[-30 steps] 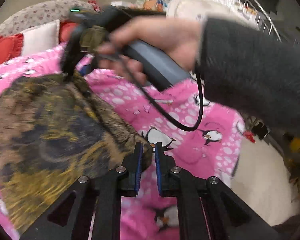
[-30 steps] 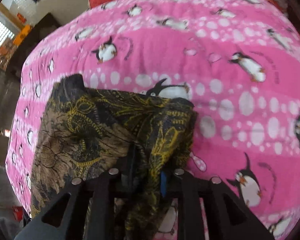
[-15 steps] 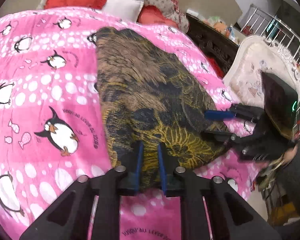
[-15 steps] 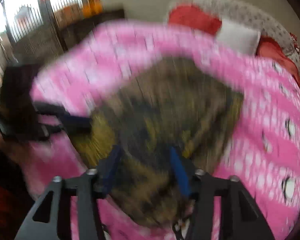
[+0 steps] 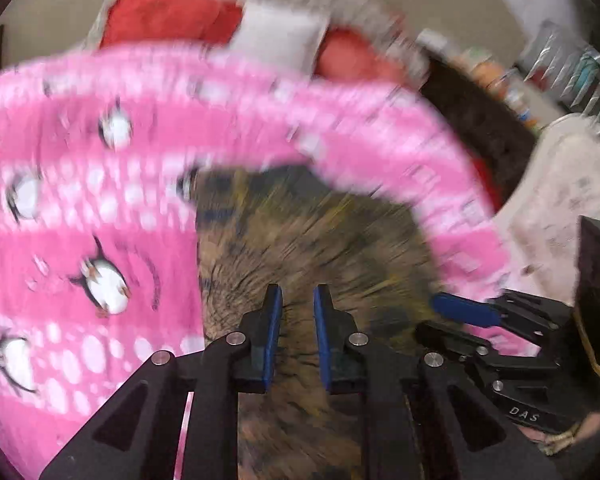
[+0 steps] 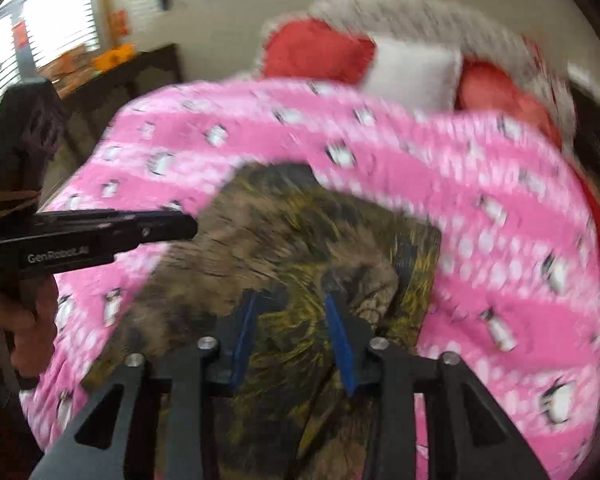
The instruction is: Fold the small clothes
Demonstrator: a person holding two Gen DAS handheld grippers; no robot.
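Where the brown-and-yellow patterned cloth (image 6: 300, 248) lies flat on the pink penguin blanket (image 6: 500, 240), the right gripper (image 6: 290, 308) hovers over it, jaws closing on nothing; the left gripper (image 5: 296, 304) is shut, empty. Bare blanket surrounds the cloth.

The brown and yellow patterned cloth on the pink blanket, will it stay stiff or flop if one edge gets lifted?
The brown and yellow patterned cloth probably flops: it lies limp and creased on the pink penguin blanket. It looks thin, so likely light. Its folded layers may slide apart.

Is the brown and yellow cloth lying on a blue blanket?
No, the cloth lies on a pink penguin-print blanket.
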